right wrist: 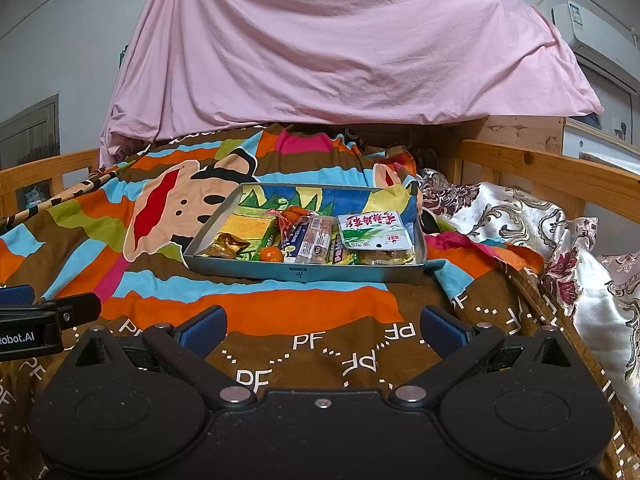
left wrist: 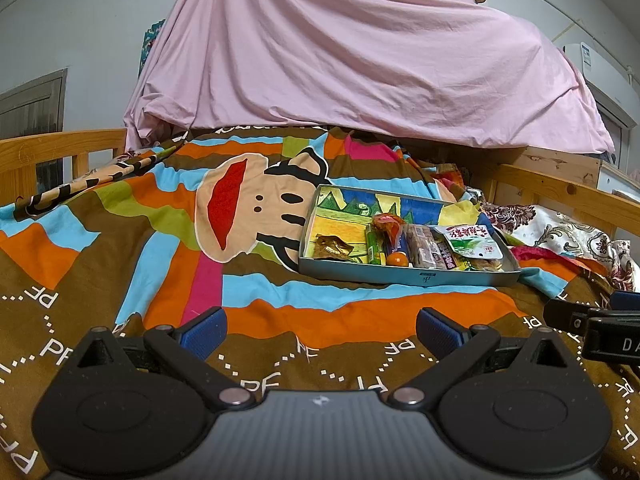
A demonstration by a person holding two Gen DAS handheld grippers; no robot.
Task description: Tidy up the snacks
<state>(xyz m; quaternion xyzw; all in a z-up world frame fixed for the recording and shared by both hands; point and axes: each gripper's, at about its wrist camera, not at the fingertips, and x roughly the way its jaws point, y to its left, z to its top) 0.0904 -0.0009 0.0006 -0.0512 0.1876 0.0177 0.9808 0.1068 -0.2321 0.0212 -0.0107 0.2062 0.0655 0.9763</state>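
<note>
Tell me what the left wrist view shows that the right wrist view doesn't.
Only the left wrist view shows the right gripper, at its right edge, and the left gripper open over the blanket. Only the right wrist view shows the left gripper at its left edge, a white-and-maroon floral satin cloth spread wide at right, and the right gripper open. Both share the snack tray, its small orange, the green-and-white packet and the pink sheet behind.

"PF" repeats across the brown bedspread (right wrist: 304, 344).

Open bedspread (right wrist: 320, 304) before tray (right wrist: 304, 274), wooden rail (right wrist: 560, 172) right
</note>
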